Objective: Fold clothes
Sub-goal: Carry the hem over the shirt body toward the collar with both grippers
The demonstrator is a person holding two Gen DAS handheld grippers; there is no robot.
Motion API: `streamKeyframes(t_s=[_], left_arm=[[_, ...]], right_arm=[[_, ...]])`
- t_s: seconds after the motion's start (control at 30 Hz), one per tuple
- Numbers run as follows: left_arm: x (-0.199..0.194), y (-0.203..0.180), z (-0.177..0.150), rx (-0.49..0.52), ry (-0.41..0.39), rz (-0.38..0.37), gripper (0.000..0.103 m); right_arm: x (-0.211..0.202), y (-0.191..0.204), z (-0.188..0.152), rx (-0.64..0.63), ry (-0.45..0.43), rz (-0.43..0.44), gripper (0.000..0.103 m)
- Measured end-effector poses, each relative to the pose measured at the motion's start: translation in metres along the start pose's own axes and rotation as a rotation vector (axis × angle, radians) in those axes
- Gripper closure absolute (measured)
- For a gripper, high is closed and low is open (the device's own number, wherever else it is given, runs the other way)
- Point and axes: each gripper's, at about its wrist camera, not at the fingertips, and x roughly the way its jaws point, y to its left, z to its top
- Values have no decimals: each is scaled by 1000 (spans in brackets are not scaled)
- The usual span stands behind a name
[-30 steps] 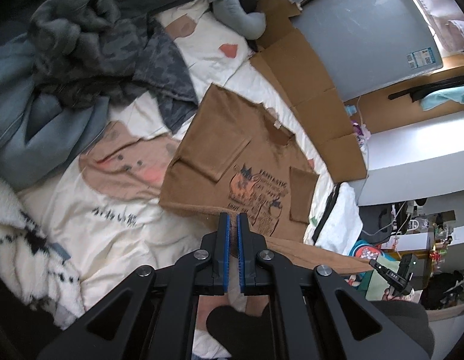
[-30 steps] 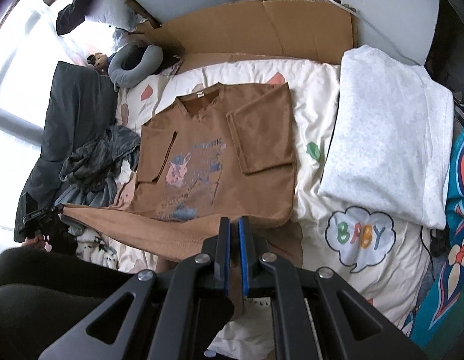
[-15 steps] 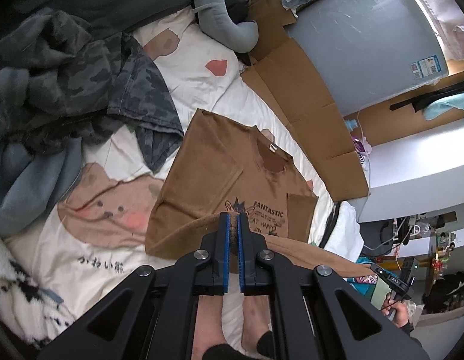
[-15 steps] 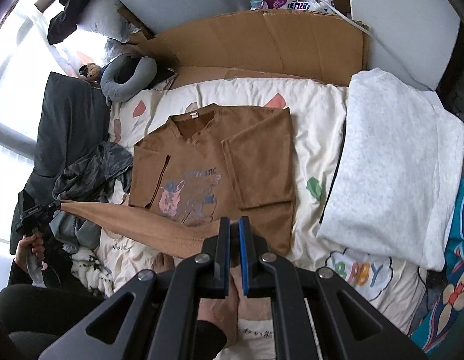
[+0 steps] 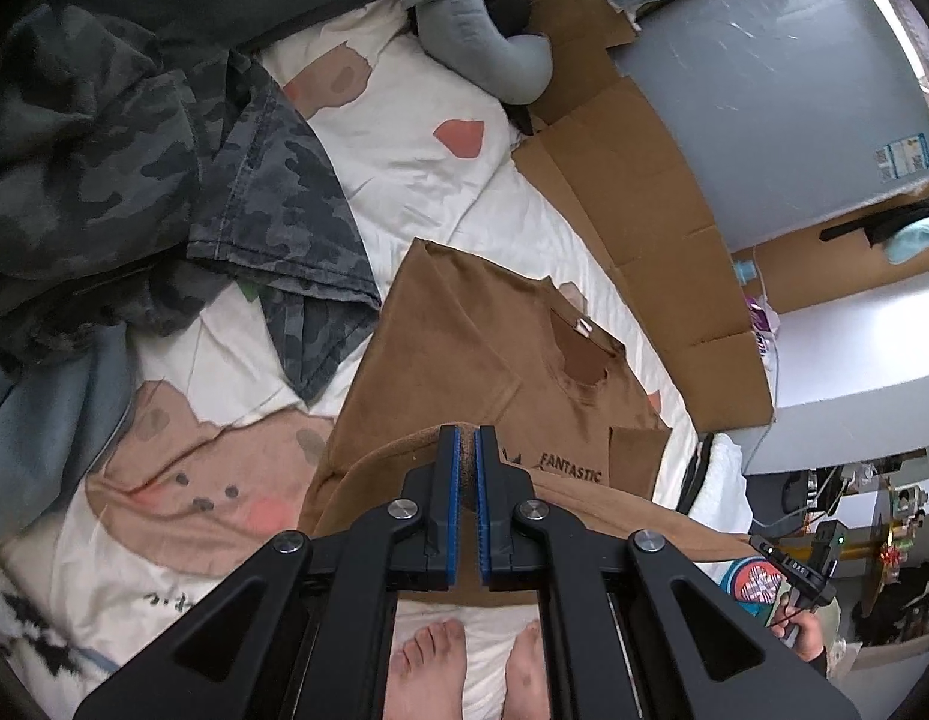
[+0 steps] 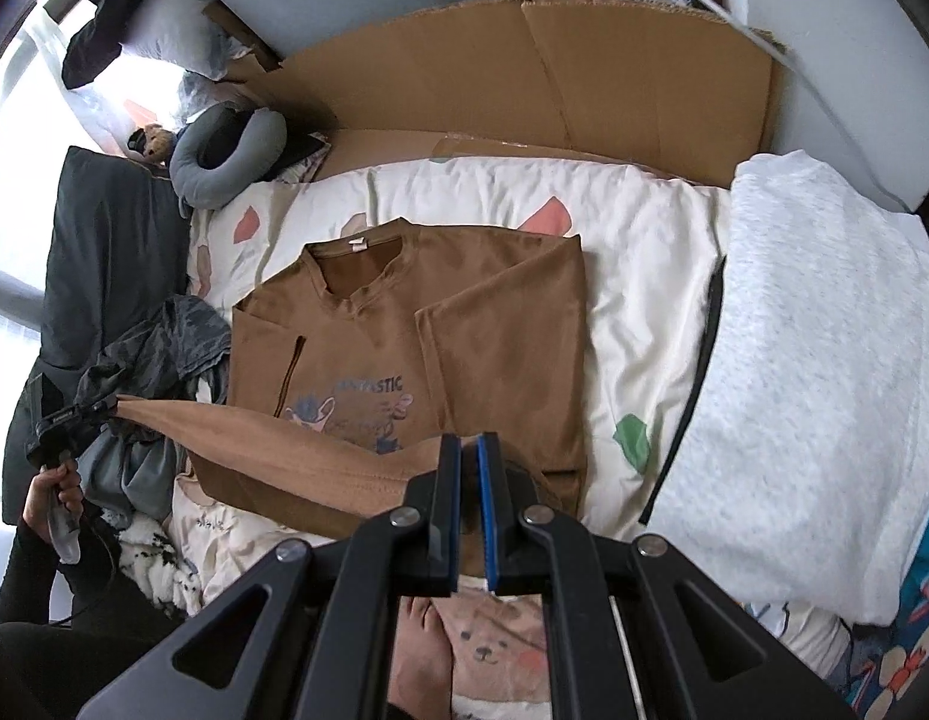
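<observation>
A brown T-shirt (image 5: 464, 354) (image 6: 494, 324) with a "FANTASTIC" print lies face up on the cream bedspread (image 5: 416, 180), both sleeves folded in over the chest. Its bottom hem is lifted and stretched taut between my two grippers, folded up over the lower part of the print. My left gripper (image 5: 466, 450) is shut on one hem corner. My right gripper (image 6: 469, 462) is shut on the other hem corner. The left gripper also shows at the far left of the right wrist view, held in a hand (image 6: 50, 480).
A camouflage garment (image 5: 164, 180) and a blue-grey one (image 5: 38, 420) are heaped left of the shirt. A grey neck pillow (image 5: 482, 42) and flattened cardboard (image 6: 524, 78) lie at the bed's head. A white folded blanket (image 6: 812, 372) lies to the right. Bare feet (image 5: 464, 672) stand on the bed below.
Both grippers have carried the hem forward toward the collar, and it now covers more of the print. The camouflage pile has drawn closer in the left wrist view.
</observation>
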Motion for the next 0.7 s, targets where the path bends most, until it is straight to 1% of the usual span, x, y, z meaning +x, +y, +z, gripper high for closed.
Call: streamKeyframes(t_s=[0.23,0.53,0.7], left_arm=[[41,11,17,9,34,21,99],[86,25,38,-1,44,50,99],[108,32,49,-1,58,74,99]], right_arm=[[40,-15,13,24,30,-14,98],[84,-35,34,71,60,-30,98],[110,-42,50,67,77,-45,98]])
